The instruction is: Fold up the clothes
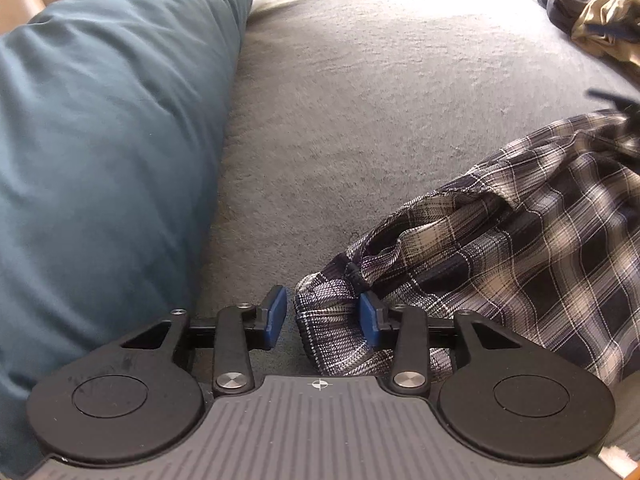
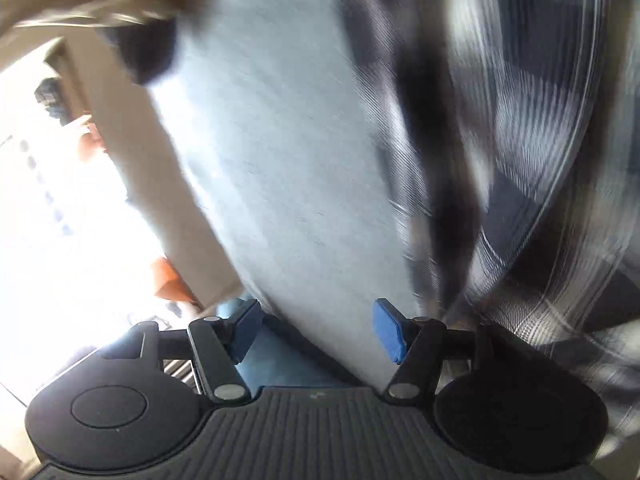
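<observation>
Left gripper (image 1: 323, 322) jaws apart, straddling one corner of one plaid garment (image 1: 520, 240) on the grey bed (image 1: 360, 100); one teal pillow (image 1: 100, 140) alongside. Right gripper (image 2: 316, 332) agape, empty, view motion-blurred. One clothes heap (image 1: 600, 16) at far corner.

teal pillow (image 1: 108, 140) lies on grey bedsheet (image 1: 360, 100).
</observation>
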`<state>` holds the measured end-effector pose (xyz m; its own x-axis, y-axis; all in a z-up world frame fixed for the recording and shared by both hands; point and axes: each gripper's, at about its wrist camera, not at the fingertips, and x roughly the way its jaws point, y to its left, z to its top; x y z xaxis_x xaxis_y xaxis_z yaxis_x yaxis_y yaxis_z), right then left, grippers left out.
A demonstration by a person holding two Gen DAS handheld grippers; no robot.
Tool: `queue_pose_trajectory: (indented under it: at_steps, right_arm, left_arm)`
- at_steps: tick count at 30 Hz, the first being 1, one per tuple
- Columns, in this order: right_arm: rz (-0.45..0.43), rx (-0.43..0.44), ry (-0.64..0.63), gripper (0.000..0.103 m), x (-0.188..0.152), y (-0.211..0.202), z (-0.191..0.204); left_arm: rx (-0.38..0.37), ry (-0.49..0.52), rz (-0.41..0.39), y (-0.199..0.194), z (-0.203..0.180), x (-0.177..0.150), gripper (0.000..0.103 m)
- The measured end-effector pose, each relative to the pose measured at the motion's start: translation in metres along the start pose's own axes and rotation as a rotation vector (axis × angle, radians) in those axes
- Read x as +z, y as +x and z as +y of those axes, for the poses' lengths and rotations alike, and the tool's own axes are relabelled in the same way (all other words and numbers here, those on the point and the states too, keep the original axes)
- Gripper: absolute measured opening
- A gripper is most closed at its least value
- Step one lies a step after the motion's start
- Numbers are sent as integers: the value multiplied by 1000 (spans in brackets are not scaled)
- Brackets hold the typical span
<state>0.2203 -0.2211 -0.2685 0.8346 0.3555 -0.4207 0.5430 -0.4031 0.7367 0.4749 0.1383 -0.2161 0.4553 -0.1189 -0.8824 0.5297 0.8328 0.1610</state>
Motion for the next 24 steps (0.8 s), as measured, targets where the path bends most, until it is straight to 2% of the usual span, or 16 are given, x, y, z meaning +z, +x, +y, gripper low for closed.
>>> queue_pose_trajectory:
  at_steps: [5, 8, 10, 12, 13, 15, 16, 17, 18, 19, 21, 22, 24]
  right_arm:
    - [-92, 0, -152, 64, 9, -81, 35]
    - [-166, -45, -199, 64, 20, -151, 41]
    - [-203, -114, -236, 63, 25, -180, 41]
    - [-214, -197, -302, 63, 29, -193, 42]
    - [-210, -238, -327, 61, 24, -179, 44]
    - [-152, -326, -427, 51, 14, -141, 45]
    - [-112, -388, -528, 49, 11, -127, 47]
    - [-67, -478, -703, 46, 6, -114, 56]
    - [-24, -581, -950, 45, -7, -99, 68]
    - [10, -678, -1248, 45, -27, -82, 74]
    - [58, -807, -1813, 43, -68, -57, 61]
    - [92, -829, -2006, 40, -78, -49, 50]
    - [174, -830, -2303, 28, -89, -37, 26]
  left_arm:
    - [13, -5, 20, -1, 1, 2, 48]
    - [25, -19, 29, -3, 0, 4, 49]
    - [30, -28, 29, -5, 0, 6, 49]
    - [47, -25, 21, -9, -1, 6, 53]
    - [59, -28, 16, -13, -2, 6, 53]
    - [88, -26, 1, -22, -6, 4, 54]
    - [107, -16, -10, -26, -10, 3, 54]
    - [126, -5, -20, -30, -14, 2, 55]
    - [151, 11, -20, -30, -19, 1, 55]
    - [180, 31, -13, -28, -24, 1, 55]
    - [229, 58, -2, -24, -34, 1, 55]
    - [247, 58, 1, -21, -37, 1, 55]
    - [281, 58, 6, -16, -44, 2, 55]
